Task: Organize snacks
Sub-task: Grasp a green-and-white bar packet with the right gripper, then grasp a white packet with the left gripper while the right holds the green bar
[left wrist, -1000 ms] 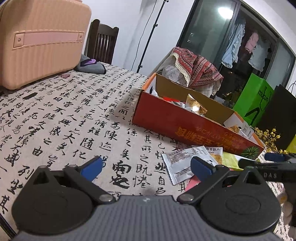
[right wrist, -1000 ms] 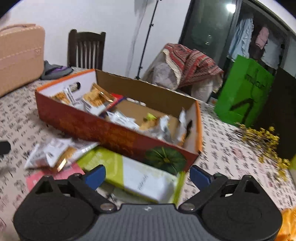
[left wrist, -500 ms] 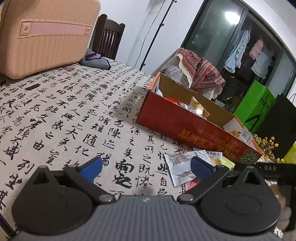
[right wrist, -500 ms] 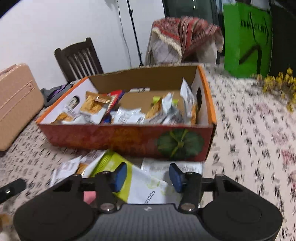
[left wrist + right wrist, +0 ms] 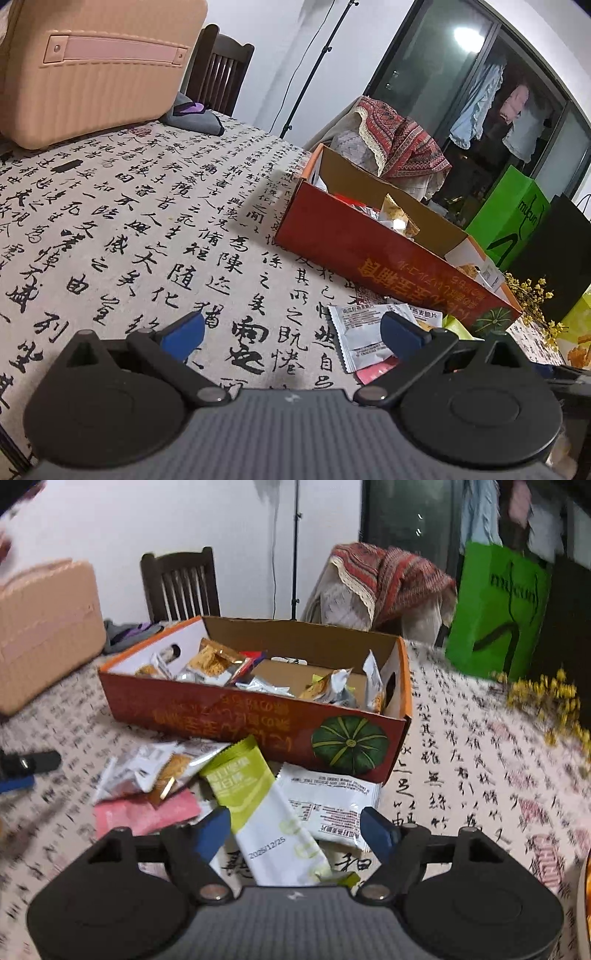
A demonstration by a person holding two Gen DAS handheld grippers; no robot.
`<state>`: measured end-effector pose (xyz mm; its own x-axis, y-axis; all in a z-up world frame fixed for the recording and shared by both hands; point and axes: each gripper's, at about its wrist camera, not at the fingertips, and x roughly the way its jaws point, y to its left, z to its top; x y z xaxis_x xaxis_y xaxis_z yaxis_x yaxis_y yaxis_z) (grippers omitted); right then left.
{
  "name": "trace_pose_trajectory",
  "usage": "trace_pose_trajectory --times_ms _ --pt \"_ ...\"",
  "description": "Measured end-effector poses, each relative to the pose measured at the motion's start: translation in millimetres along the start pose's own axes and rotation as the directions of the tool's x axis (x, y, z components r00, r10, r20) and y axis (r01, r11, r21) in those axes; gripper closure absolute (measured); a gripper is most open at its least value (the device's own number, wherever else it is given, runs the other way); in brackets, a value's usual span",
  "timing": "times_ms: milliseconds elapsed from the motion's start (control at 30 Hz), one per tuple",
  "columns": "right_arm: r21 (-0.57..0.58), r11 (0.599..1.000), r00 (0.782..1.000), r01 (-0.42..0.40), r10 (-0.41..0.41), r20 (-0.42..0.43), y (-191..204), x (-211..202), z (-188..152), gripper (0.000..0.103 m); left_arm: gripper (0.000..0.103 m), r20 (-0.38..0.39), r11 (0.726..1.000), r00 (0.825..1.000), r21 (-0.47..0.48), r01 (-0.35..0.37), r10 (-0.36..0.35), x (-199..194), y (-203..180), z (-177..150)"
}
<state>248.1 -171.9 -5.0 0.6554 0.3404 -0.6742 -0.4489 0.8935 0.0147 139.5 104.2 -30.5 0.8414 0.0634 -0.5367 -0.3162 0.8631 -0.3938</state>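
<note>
Right gripper [image 5: 295, 830], fingers spread, straddles the green packet [image 5: 266, 808] at lower centre, in front of the box [image 5: 258, 723] on the table [image 5: 461, 775]. Closing could also snag the overlapping white packet [image 5: 332, 805]. Only the left view shows the left gripper [image 5: 291, 332], spread and empty.

A lived-in home at night. A counter [image 5: 155, 206] draped in calligraphy-print cloth fills the lower left of the frame. A dark wooden dining chair [image 5: 218, 85] stands at the upper left. Laundry [image 5: 476, 107] hangs behind glass doors at the upper right, beside a green shopping bag [image 5: 495, 613] and a pink suitcase [image 5: 92, 66].
</note>
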Motion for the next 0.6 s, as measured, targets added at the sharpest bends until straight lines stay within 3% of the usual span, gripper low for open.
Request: trace_pose_trajectory --times_ms 67,267,433,533,600 --pt "-0.046 0.999 1.000 -0.009 0.009 0.006 8 7 -2 0.028 0.000 0.004 1.000 1.000 0.001 0.002 -0.002 -1 0 0" --pt "-0.193 0.979 0.996 0.069 -0.058 0.066 39 28 -4 0.035 0.000 -0.018 1.000 1.000 0.016 -0.005 0.005 4 -3 -1" --pt "-0.115 0.993 0.999 -0.025 0.030 0.038 23 30 0 0.047 0.000 -0.004 0.999 1.000 0.038 0.006 -0.006 1 -6 -2" --pt "-0.089 0.995 0.998 -0.045 0.048 0.029 18 28 0 0.066 0.000 -0.011 0.999 1.000 0.054 0.005 -0.004 3 -9 -3" --pt "-0.057 0.997 0.997 -0.061 0.063 0.035 14 23 0 0.067 0.000 -0.009 0.999 1.000 0.049 0.007 -0.006 3 -8 -2"
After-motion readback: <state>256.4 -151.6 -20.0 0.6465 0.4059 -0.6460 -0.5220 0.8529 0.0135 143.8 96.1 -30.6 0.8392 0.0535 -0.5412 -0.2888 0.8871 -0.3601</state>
